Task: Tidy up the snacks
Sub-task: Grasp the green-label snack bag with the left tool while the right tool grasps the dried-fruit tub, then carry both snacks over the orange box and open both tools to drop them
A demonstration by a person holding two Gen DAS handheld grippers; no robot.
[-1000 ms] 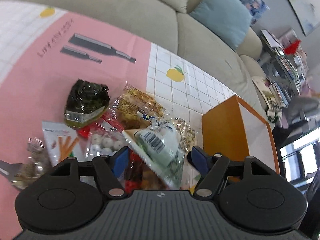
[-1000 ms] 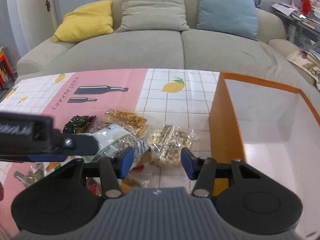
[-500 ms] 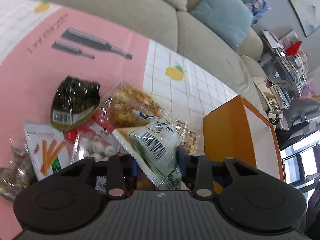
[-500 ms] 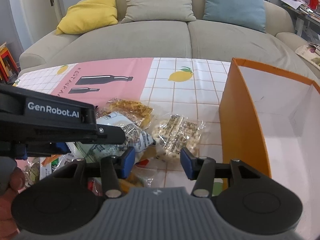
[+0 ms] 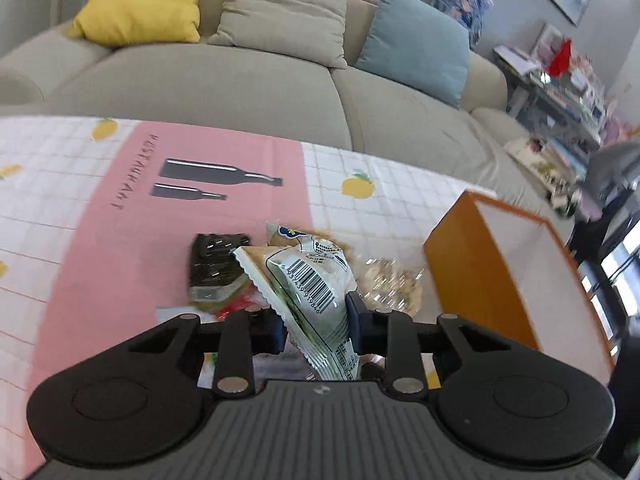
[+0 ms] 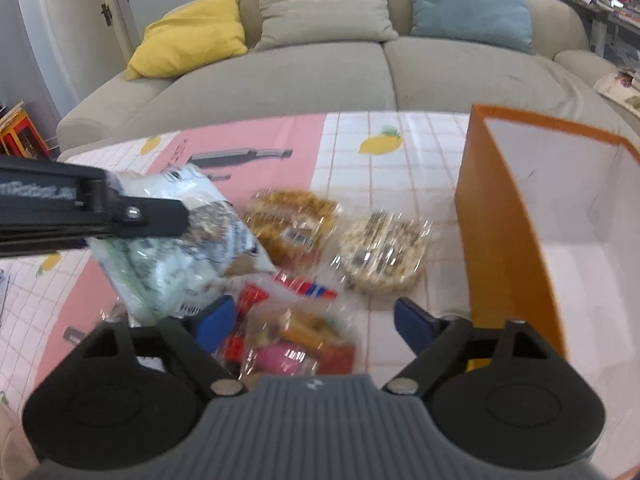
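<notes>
A pink-and-white tablecloth (image 6: 360,184) before a beige sofa (image 5: 240,80); an orange box (image 6: 500,240) (white interior) stands right. The left gripper (image 5: 316,326) clamps a green-white snack bag (image 5: 312,280) above the snack pile (image 6: 300,320). The right gripper (image 6: 312,320) has just opened wide, gripping nothing.

Snack heap (image 6: 296,264) left of orange box (image 6: 500,240); box's open mouth unobstructed.

You see the white-green snack bag (image 5: 312,292) with a barcode lifted off the tablecloth, tilted, its serrated edge toward 10 o'clock. At its 9 o'clock lies a dark green packet (image 5: 216,264), flat. A clear pack of pale crackers (image 6: 382,254) lies at 3 o'clock, just beside the open orange box (image 6: 504,240), which has a white inside.
</notes>
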